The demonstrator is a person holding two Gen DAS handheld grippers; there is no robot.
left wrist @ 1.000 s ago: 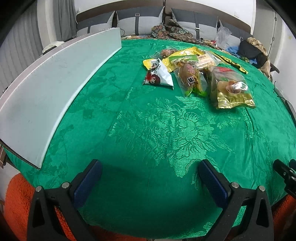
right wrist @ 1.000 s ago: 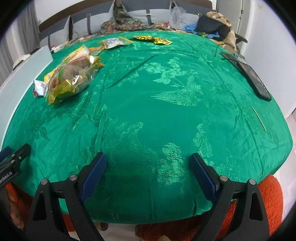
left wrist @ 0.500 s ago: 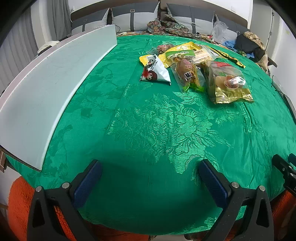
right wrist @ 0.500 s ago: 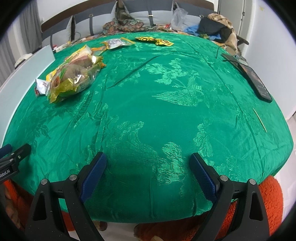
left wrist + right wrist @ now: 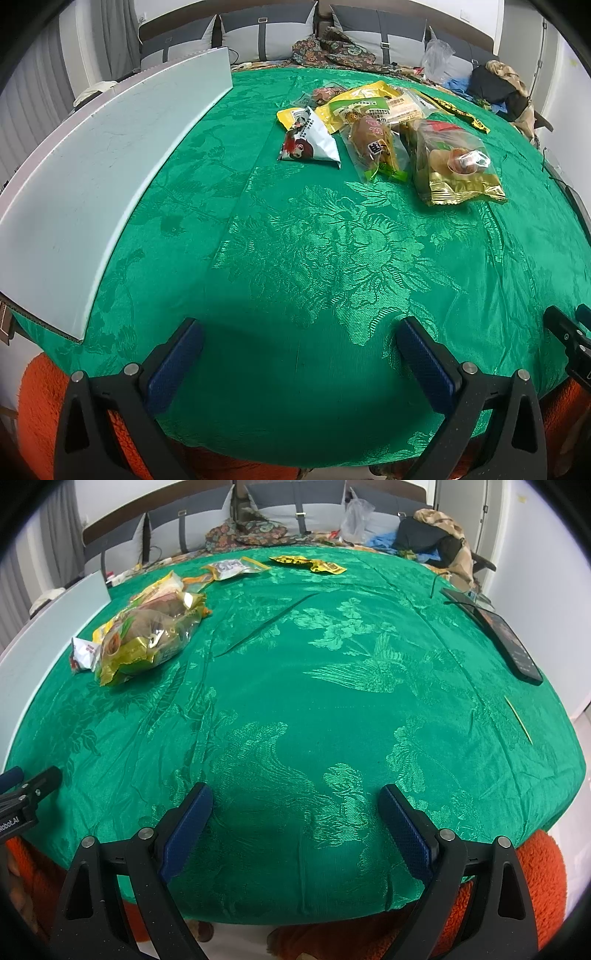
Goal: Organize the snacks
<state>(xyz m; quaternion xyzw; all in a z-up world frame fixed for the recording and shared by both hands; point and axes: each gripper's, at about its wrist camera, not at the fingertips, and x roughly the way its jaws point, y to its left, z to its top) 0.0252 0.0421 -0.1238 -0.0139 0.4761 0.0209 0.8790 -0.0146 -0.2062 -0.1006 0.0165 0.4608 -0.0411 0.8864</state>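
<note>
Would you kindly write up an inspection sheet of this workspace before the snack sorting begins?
Surface: green patterned tablecloth, wrinkled, mostly bare near both grippers.
Job's things: snack packets in a pile, overlapping, including a white packet and a gold-edged bag; a yellow wrapper and a clear packet lie apart at the far side.
Clutter: dark phone and a thin stick near the right edge.
Grippers: left gripper and right gripper, jaws wide apart, holding nothing.
Cables: one thin dark cable beside the phone.
Surroundings: pale board along the left edge; cushions and clothes behind.
</note>
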